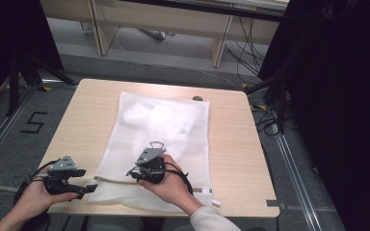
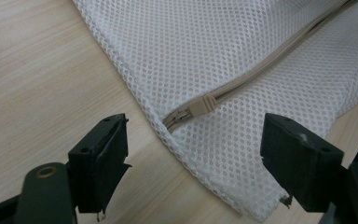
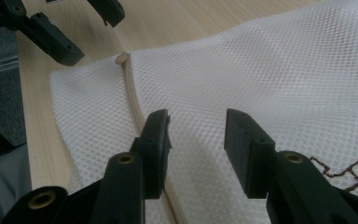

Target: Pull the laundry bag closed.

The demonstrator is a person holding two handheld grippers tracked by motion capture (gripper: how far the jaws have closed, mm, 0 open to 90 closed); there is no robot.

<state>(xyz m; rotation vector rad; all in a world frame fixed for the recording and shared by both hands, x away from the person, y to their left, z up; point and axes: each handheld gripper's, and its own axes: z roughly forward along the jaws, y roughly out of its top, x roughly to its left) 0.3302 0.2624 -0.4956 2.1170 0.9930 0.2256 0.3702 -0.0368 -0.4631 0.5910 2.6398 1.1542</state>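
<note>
A white mesh laundry bag [image 1: 173, 139] lies flat on the wooden table [image 1: 231, 144], with something white bundled inside its far half [image 1: 159, 118]. A beige zipper [image 1: 113, 180] runs along the bag's near edge. My left gripper [image 1: 89, 180] sits at the table's near left corner, open, and points at the bag's corner. In the left gripper view [image 2: 193, 128] the zipper's beige end piece [image 2: 200, 107] lies just beyond its spread jaws. My right gripper [image 1: 131, 173] rests low over the bag, open [image 3: 196, 119]. The zipper [image 3: 133, 100] passes under its left jaw, and nothing is held.
A small dark object [image 1: 198, 98] lies at the table's far edge beside the bag. A white tag [image 1: 216, 203] sticks out at the bag's near right corner. Bare wood borders the bag on both sides [image 1: 77, 125]. Cables and desk legs stand on the floor beyond.
</note>
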